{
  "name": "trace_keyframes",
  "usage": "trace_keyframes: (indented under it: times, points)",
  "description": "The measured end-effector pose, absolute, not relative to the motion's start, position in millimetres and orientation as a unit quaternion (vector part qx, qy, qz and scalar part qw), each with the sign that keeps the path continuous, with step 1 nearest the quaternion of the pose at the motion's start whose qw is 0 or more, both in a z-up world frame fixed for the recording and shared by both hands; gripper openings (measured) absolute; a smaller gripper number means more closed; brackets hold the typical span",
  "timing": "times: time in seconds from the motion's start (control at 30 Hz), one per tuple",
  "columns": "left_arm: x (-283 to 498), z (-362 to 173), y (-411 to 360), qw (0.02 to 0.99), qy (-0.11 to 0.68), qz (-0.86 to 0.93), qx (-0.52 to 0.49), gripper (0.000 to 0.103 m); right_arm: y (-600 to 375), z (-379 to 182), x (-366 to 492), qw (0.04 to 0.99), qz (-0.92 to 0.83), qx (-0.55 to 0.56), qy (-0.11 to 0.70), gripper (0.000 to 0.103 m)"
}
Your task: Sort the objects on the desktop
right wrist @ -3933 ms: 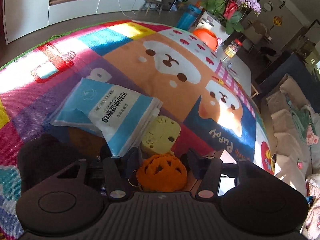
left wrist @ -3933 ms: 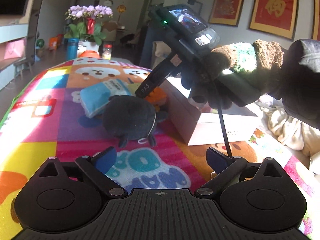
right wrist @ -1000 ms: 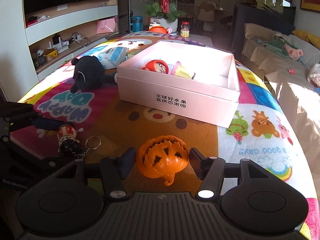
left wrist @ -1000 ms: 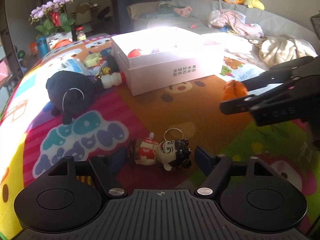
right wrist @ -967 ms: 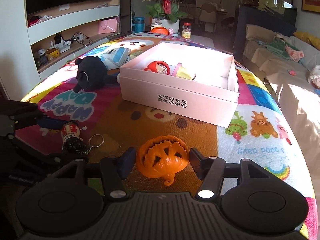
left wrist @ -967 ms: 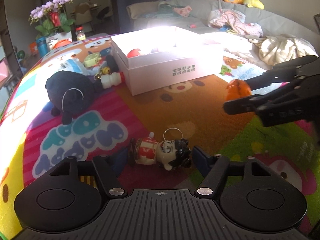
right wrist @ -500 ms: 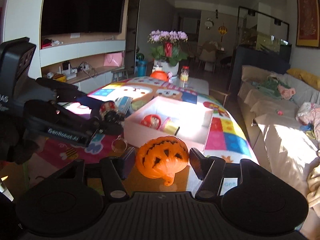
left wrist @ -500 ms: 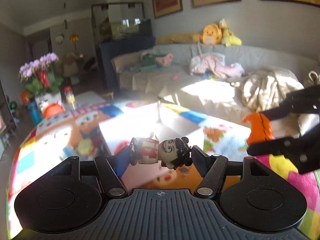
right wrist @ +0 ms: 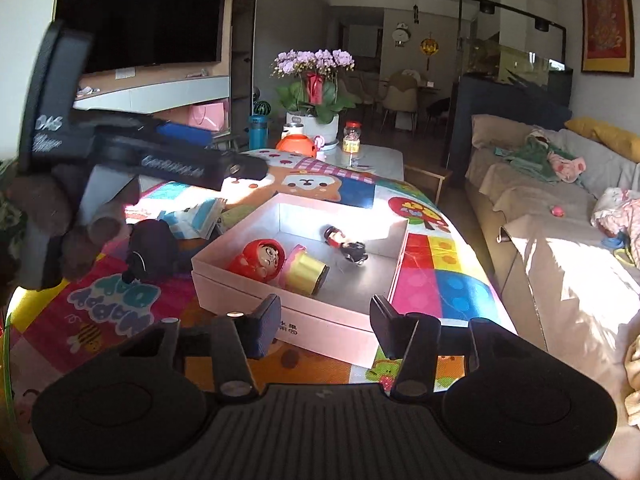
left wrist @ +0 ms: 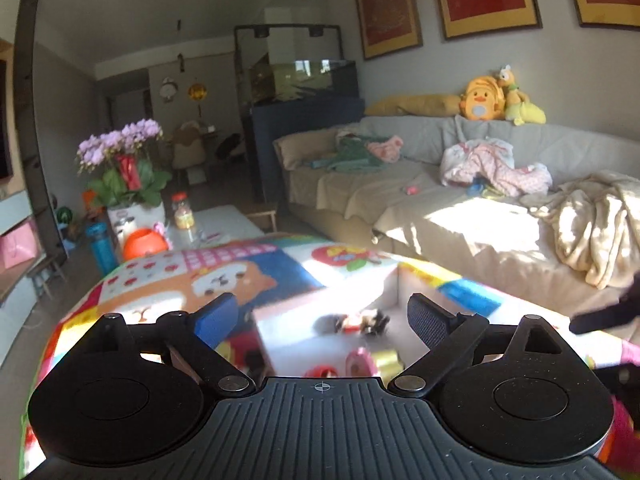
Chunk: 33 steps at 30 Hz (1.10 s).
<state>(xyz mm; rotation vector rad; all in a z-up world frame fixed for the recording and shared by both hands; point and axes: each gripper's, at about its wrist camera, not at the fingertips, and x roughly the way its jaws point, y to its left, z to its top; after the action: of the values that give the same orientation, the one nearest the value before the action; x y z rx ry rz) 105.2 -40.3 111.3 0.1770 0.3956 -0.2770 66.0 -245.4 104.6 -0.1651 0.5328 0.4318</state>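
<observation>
Now both tongs [left wrist: 322,316] [right wrist: 325,326] empty, figurine [right wrist: 347,244] inside the white box [right wrist: 320,322].

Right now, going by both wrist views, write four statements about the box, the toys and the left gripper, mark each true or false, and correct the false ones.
1. The red round doll lies inside the white box. True.
2. The left gripper grips the keychain figurine. False: its jaws have just been opening and are empty; the figurine lies in the box.
3. The black plush toy is in the box. False: it sits on the colourful mat, outside the box's left wall.
4. Potted purple flowers stand beyond the mat's far end. True.
</observation>
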Motion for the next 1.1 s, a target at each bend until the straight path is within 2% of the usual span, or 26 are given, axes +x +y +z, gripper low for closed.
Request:
trace_keyframes:
  times: [0.03, 0.1, 0.17, 0.37, 0.53, 0.6, 0.67, 0.87, 0.97, 1.1]
  points:
    - [95, 102, -32, 0.964, 0.21, -0.138, 0.085, 0.096, -245, 101, 67, 0.935, 0.215, -0.086, 0.268, 0.051]
    - [78, 89, -19, 0.958, 0.236, -0.145, 0.072, 0.096, -244, 91, 67, 0.931, 0.211, -0.098, 0.282, 0.066]
    - [60, 76, -9, 0.952, 0.257, -0.156, 0.058, 0.096, -249, 81, 60, 0.929, 0.199, -0.097, 0.296, 0.071]
    - [35, 40, -11, 0.928, 0.32, -0.183, 0.051, 0.097, -276, 54, 24, 0.914, 0.17, -0.062, 0.363, 0.071]
    - [30, 28, -25, 0.918, 0.344, -0.194, 0.044, 0.097, -277, 45, 19, 0.916, 0.141, -0.058, 0.371, 0.072]
    - [25, 24, -30, 0.912, 0.356, -0.196, 0.05, 0.097, -268, 45, 22, 0.915, 0.158, -0.06, 0.368, 0.078]
    - [17, 24, -32, 0.913, 0.352, -0.198, 0.059, 0.098, -252, 43, 25, 0.913, 0.176, -0.081, 0.358, 0.08]
    - [4, 30, -19, 0.919, 0.343, -0.187, 0.05, 0.1, -226, 31, 50, 0.899, 0.206, -0.097, 0.373, 0.079]
    - [1, 31, -12, 0.922, 0.341, -0.18, 0.042, 0.1, -217, 28, 63, 0.89, 0.202, -0.106, 0.395, 0.054]
    - [2, 31, -3, 0.924, 0.339, -0.173, 0.029, 0.1, -205, 43, 59, 0.894, 0.193, -0.14, 0.379, 0.054]
